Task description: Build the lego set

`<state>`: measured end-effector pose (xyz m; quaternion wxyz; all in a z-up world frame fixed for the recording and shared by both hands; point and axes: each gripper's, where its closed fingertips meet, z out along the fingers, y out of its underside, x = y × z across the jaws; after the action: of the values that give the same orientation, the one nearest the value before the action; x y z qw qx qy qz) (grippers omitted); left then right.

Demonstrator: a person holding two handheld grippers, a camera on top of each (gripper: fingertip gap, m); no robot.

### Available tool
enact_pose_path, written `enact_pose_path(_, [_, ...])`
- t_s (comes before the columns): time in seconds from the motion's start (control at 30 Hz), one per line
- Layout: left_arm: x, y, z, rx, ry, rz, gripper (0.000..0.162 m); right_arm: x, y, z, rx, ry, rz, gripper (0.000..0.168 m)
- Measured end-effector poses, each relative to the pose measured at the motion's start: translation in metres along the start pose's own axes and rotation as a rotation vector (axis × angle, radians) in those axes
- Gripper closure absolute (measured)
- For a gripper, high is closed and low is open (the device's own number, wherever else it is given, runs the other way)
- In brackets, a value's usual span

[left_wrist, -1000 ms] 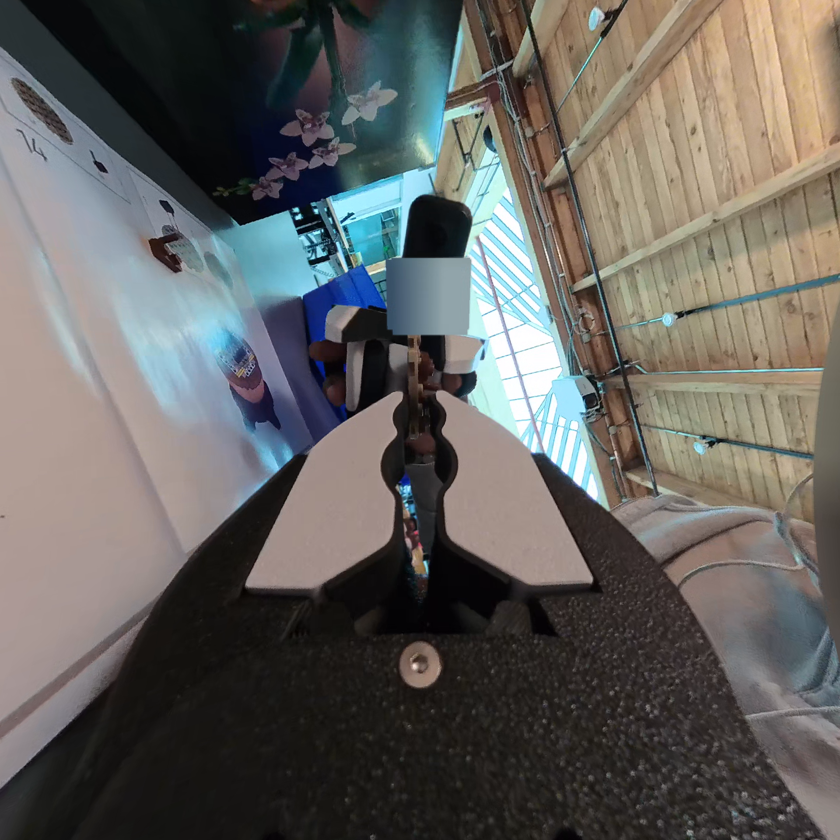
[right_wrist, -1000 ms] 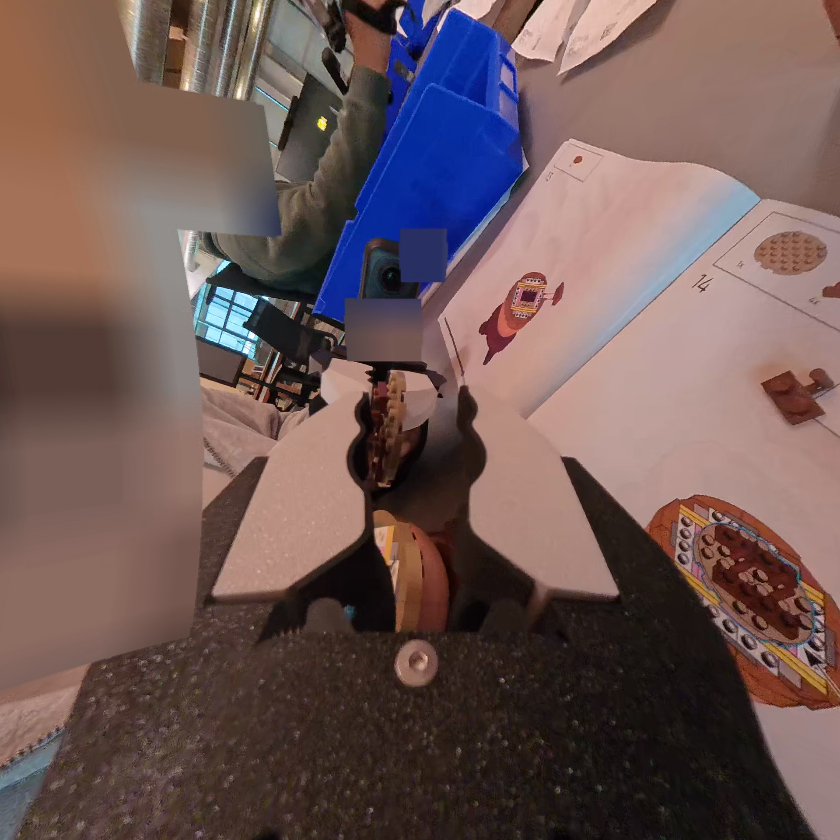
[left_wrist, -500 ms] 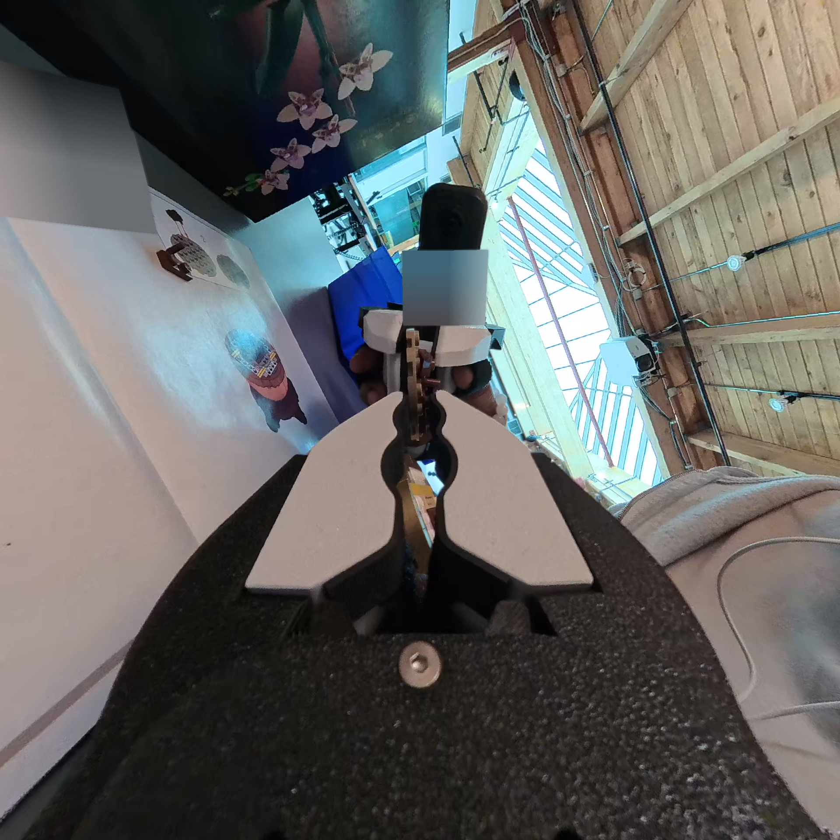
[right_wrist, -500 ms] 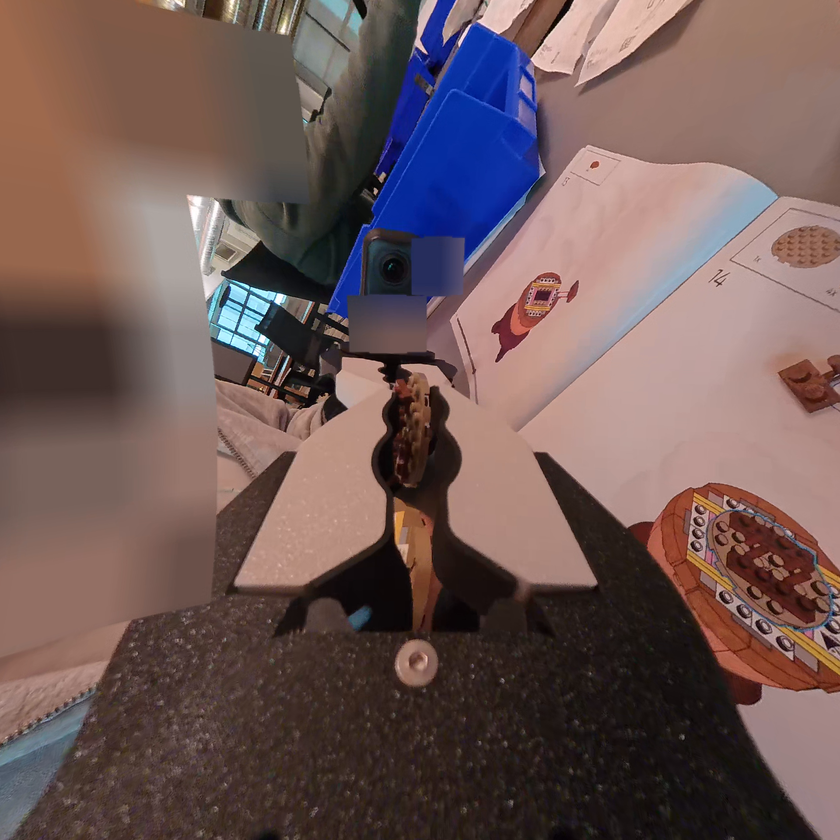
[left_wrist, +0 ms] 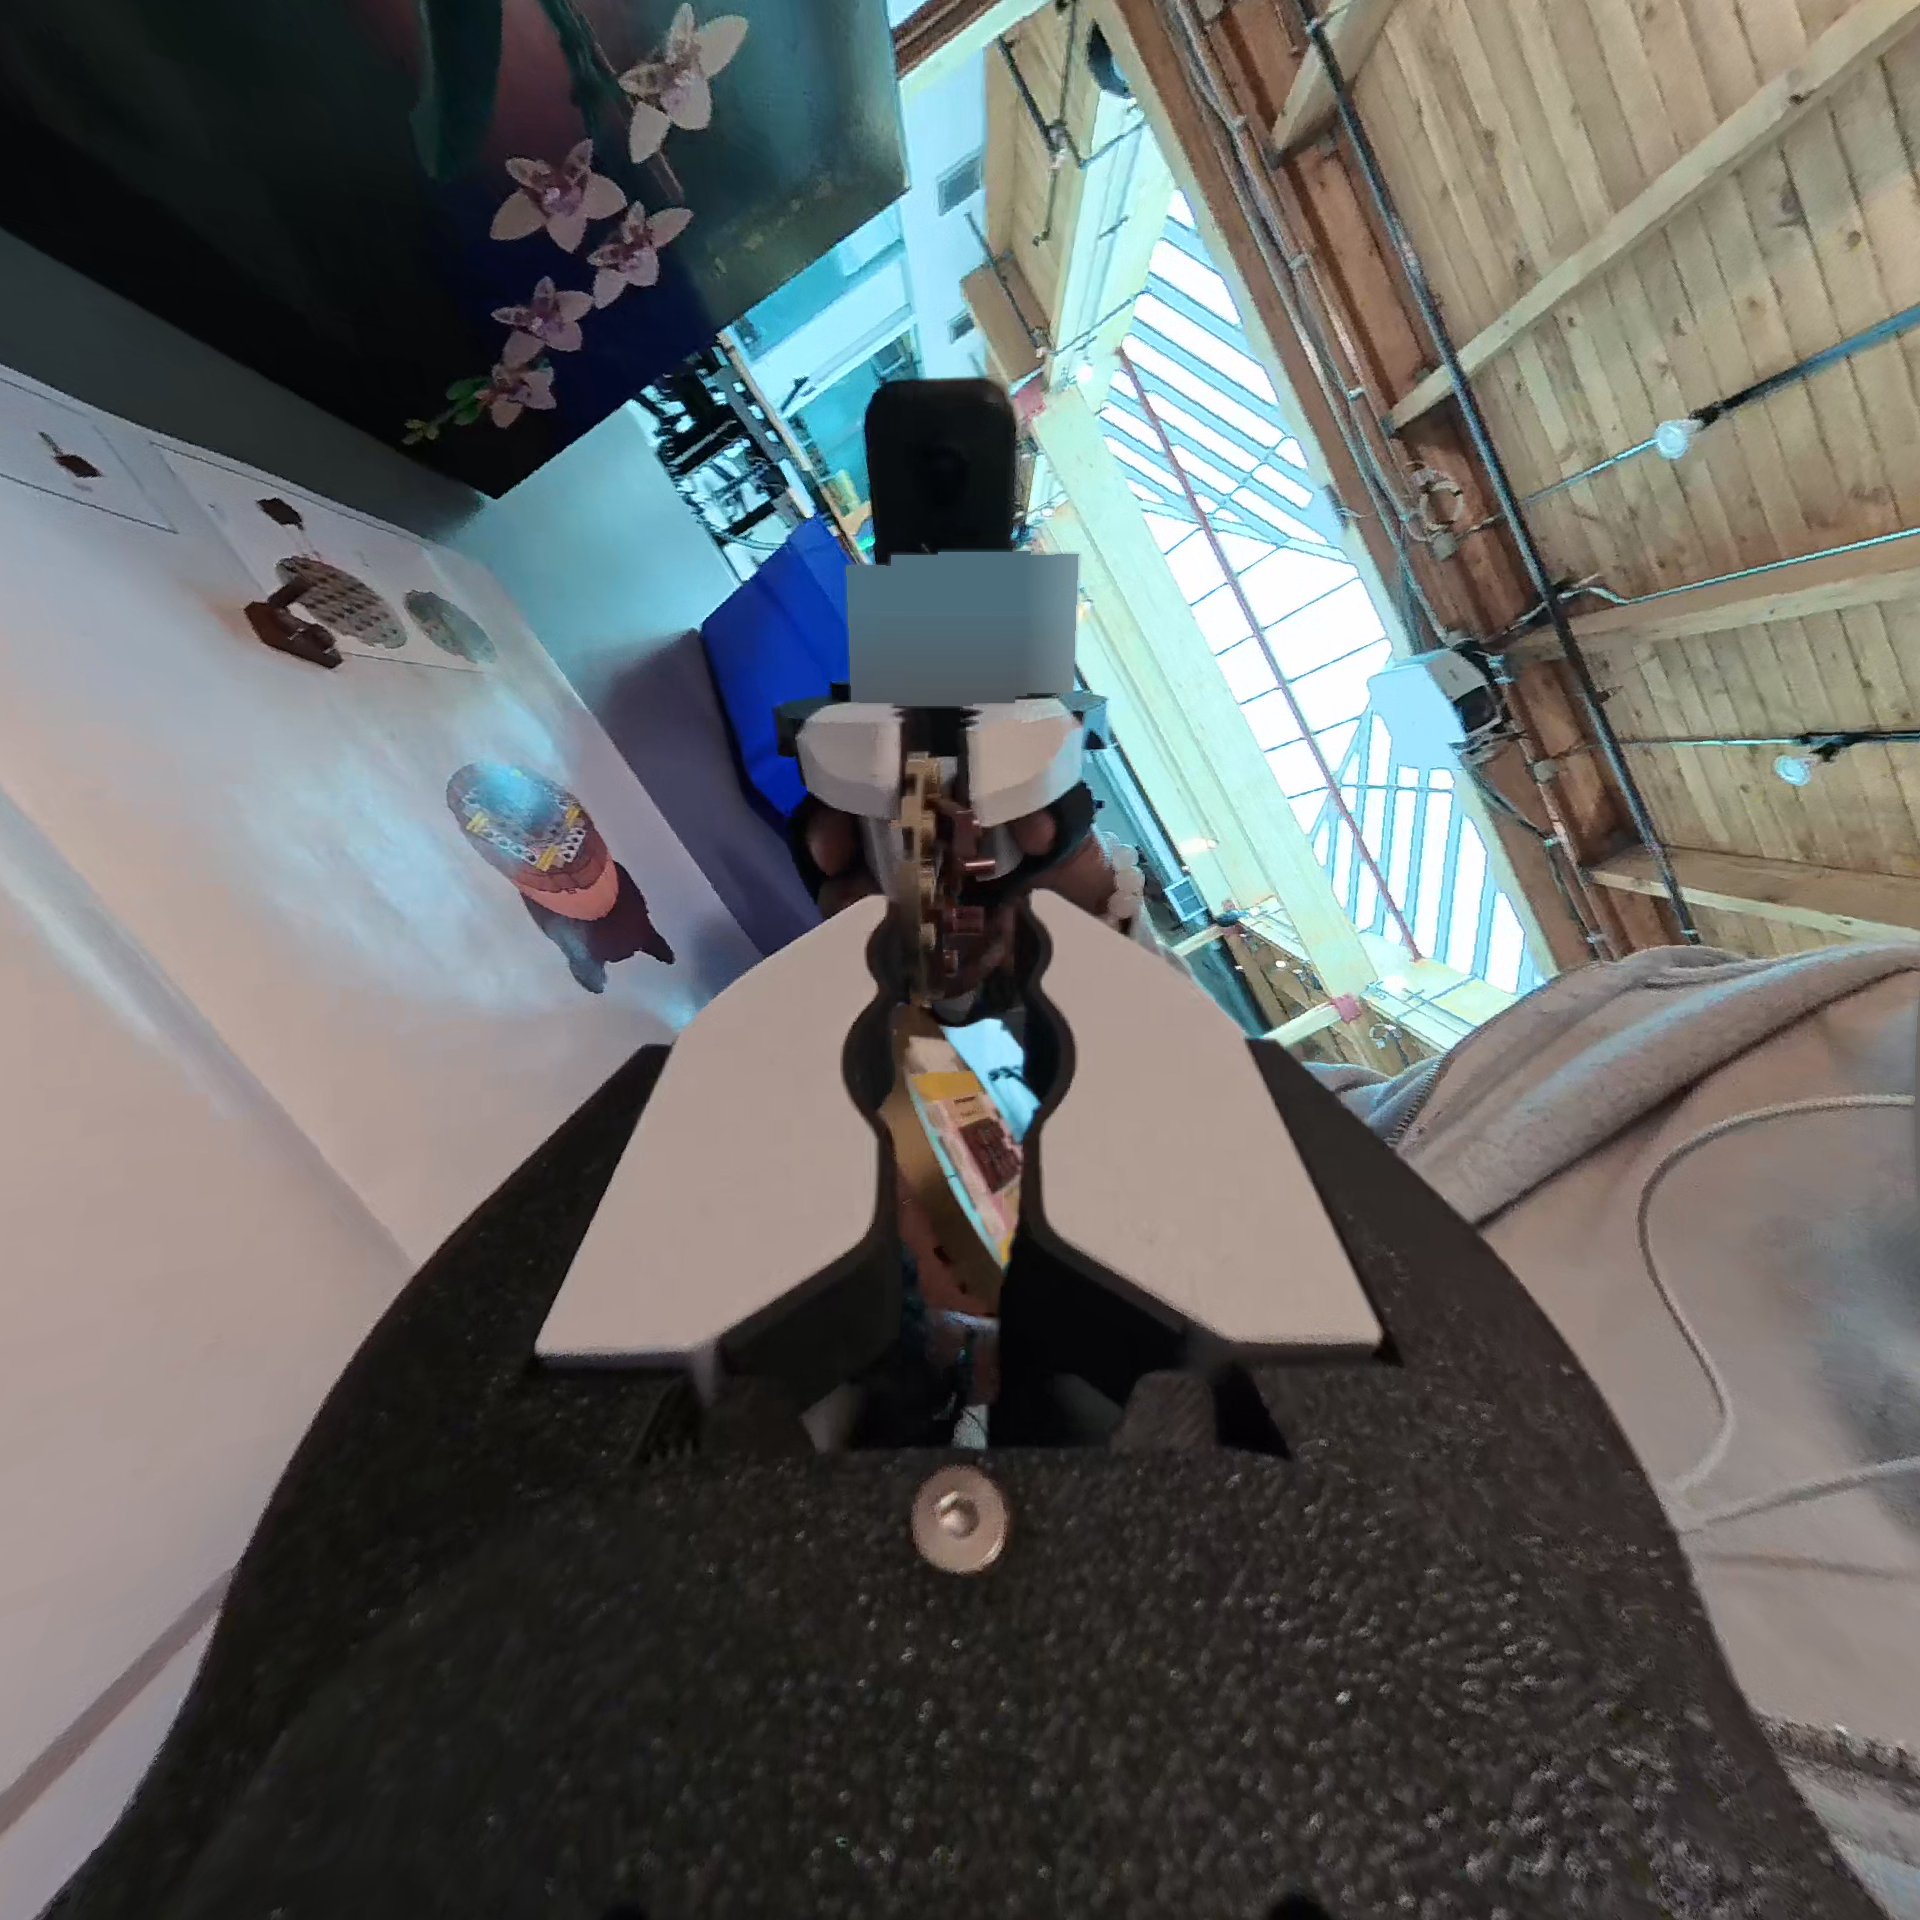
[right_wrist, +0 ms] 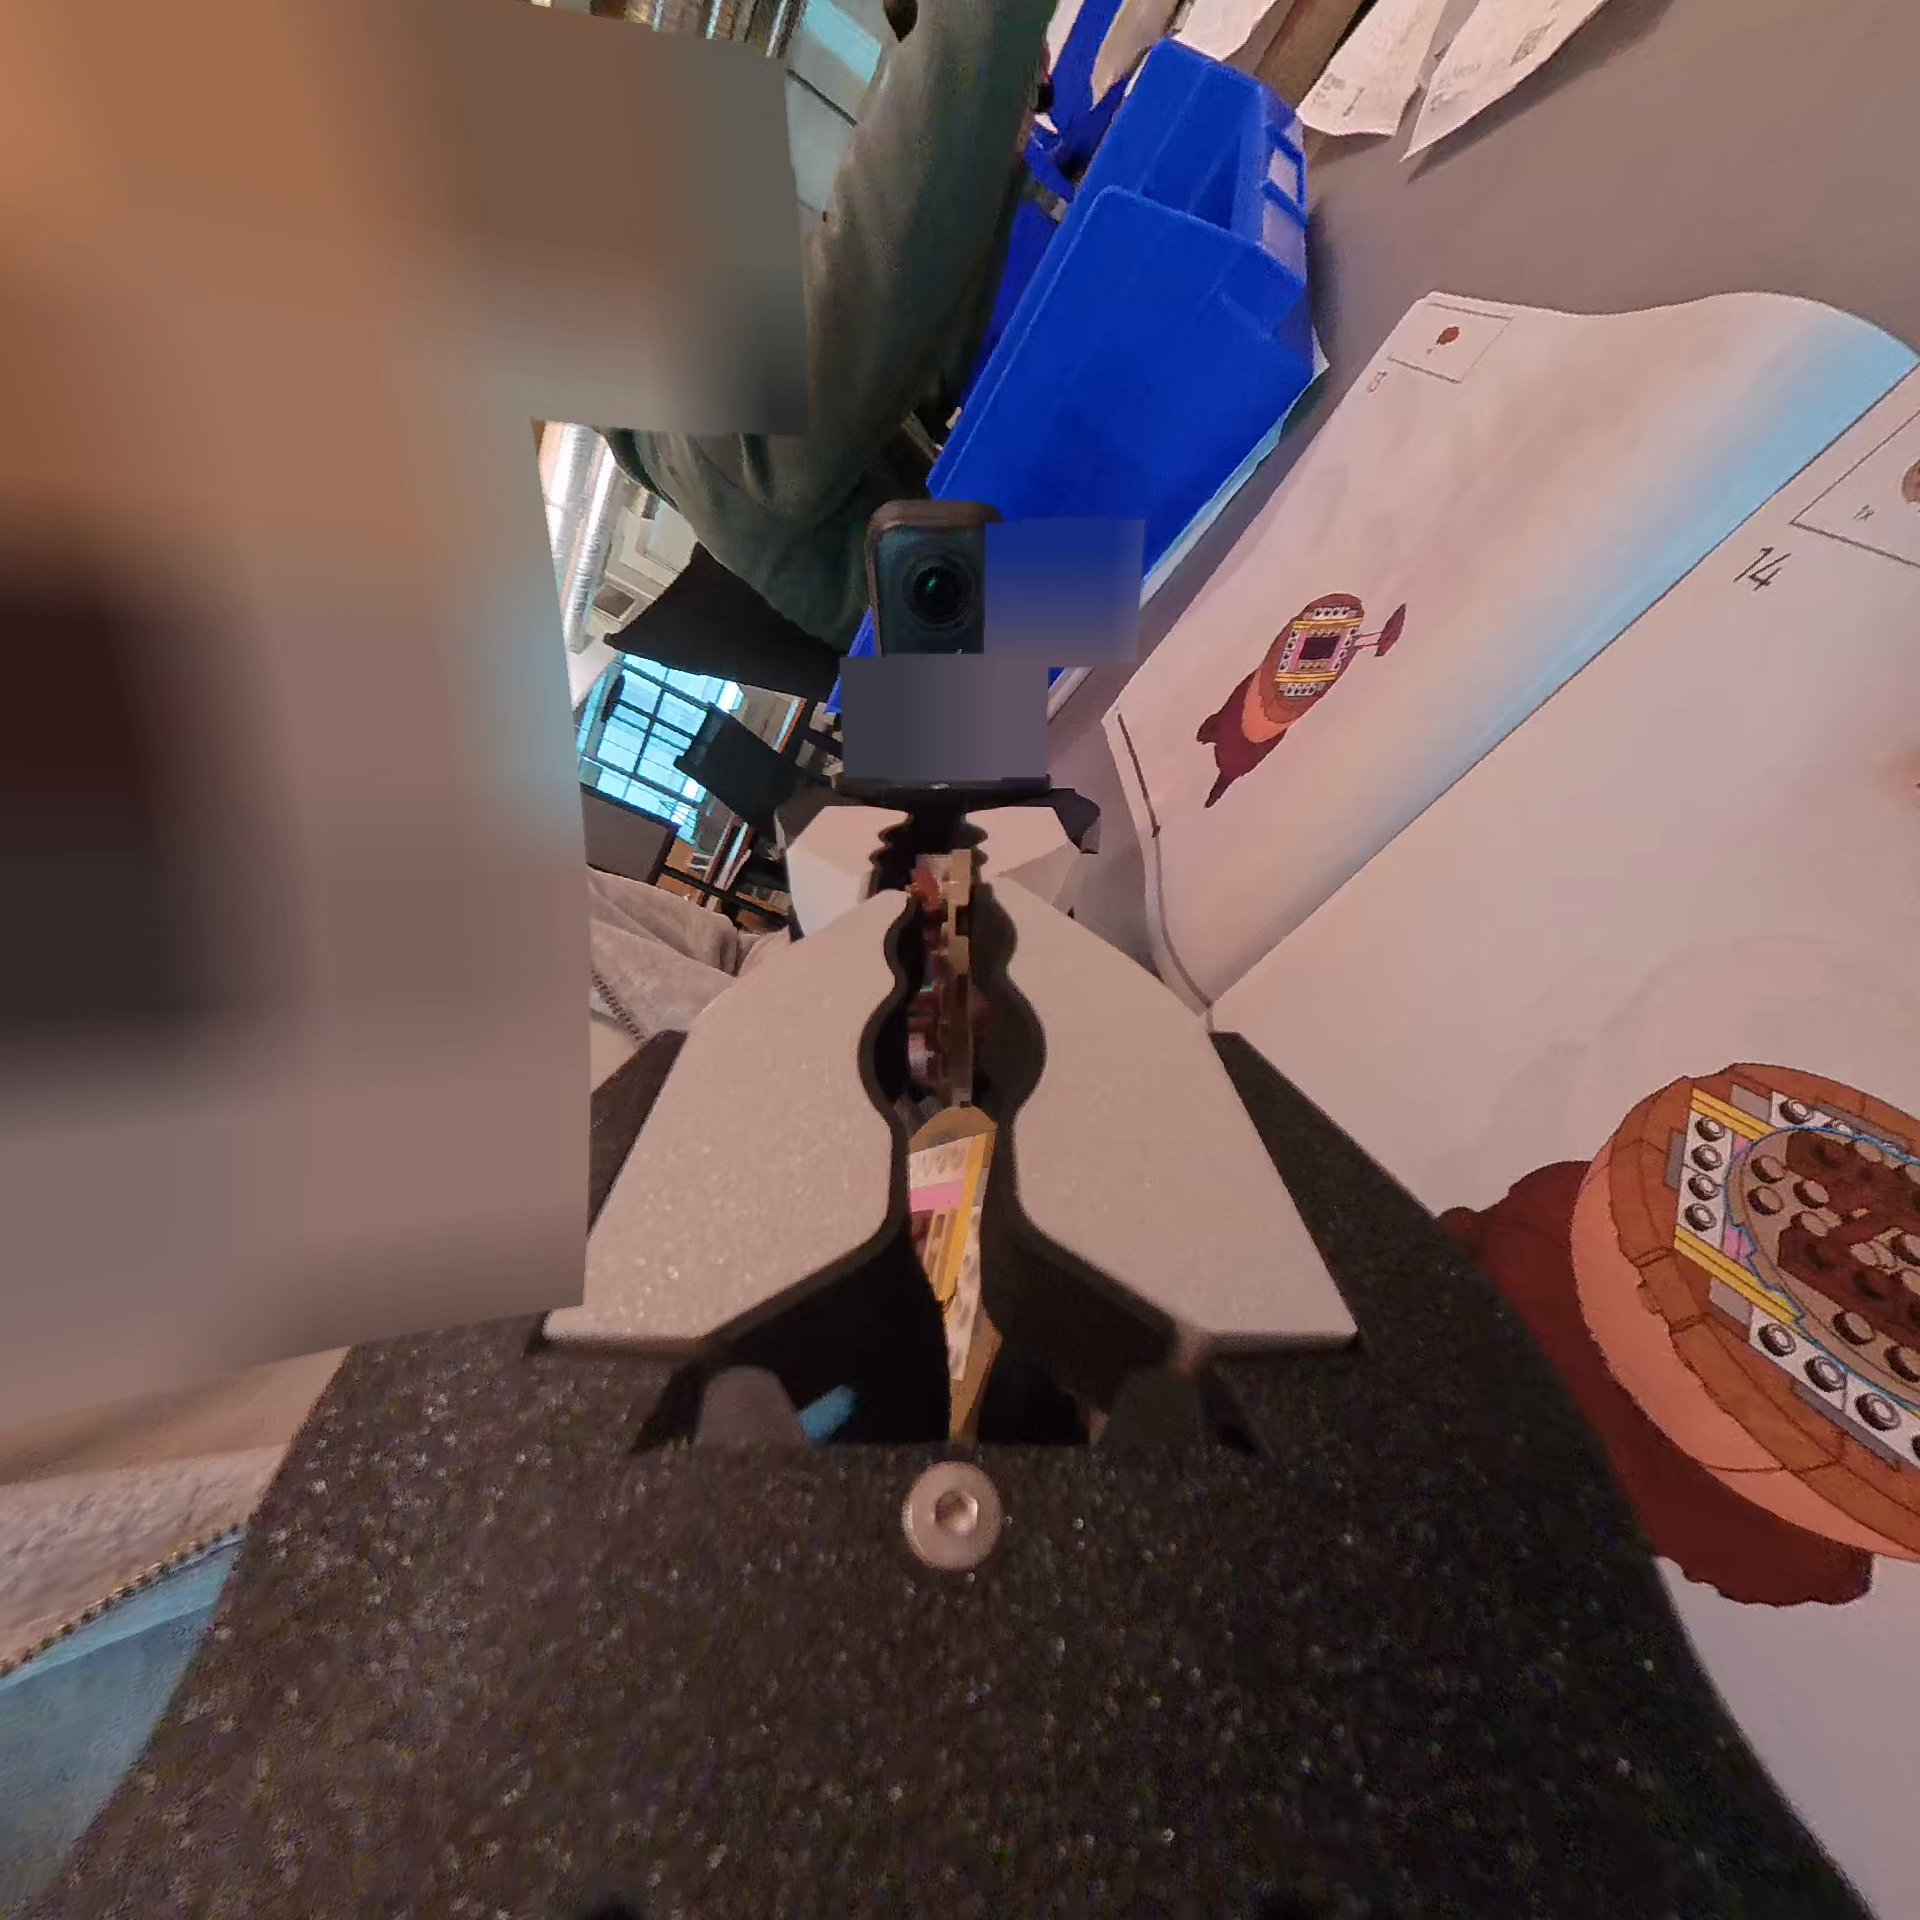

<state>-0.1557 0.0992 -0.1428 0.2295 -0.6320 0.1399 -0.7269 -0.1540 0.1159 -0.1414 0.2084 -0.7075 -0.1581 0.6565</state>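
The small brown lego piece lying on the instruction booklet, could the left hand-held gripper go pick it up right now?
Probably not yet. The left hand-held gripper is shut on the lego assembly, which the right one also grips. The small brown piece lies unobstructed on the booklet, well aside.

Wrist views face-to-face — close, tilted

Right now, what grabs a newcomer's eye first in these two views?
The lego assembly, a tan round plate with brown bricks, held edge-on in mid-air with both pairs of jaws closed on it from opposite sides. Next, the open instruction booklet on the grey table, then the blue bins behind it.
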Motion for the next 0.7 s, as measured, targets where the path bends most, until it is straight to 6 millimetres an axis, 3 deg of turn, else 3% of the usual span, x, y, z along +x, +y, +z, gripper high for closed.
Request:
enact_pose_path(0.33, [0.0004, -0.0034, -0.0002, -0.027, -0.016, 0.09, 0.141, 0.0, 0.003, -0.0007, 0.008, -0.019, 0.019, 0.161])
enact_pose_path(0.7, [-0.0042, -0.0026, 0.0018, 0.002, -0.034, 0.075, 0.157, -0.0028, 0.0029, 0.0004, 0.025, 0.058, -0.101, 0.16])
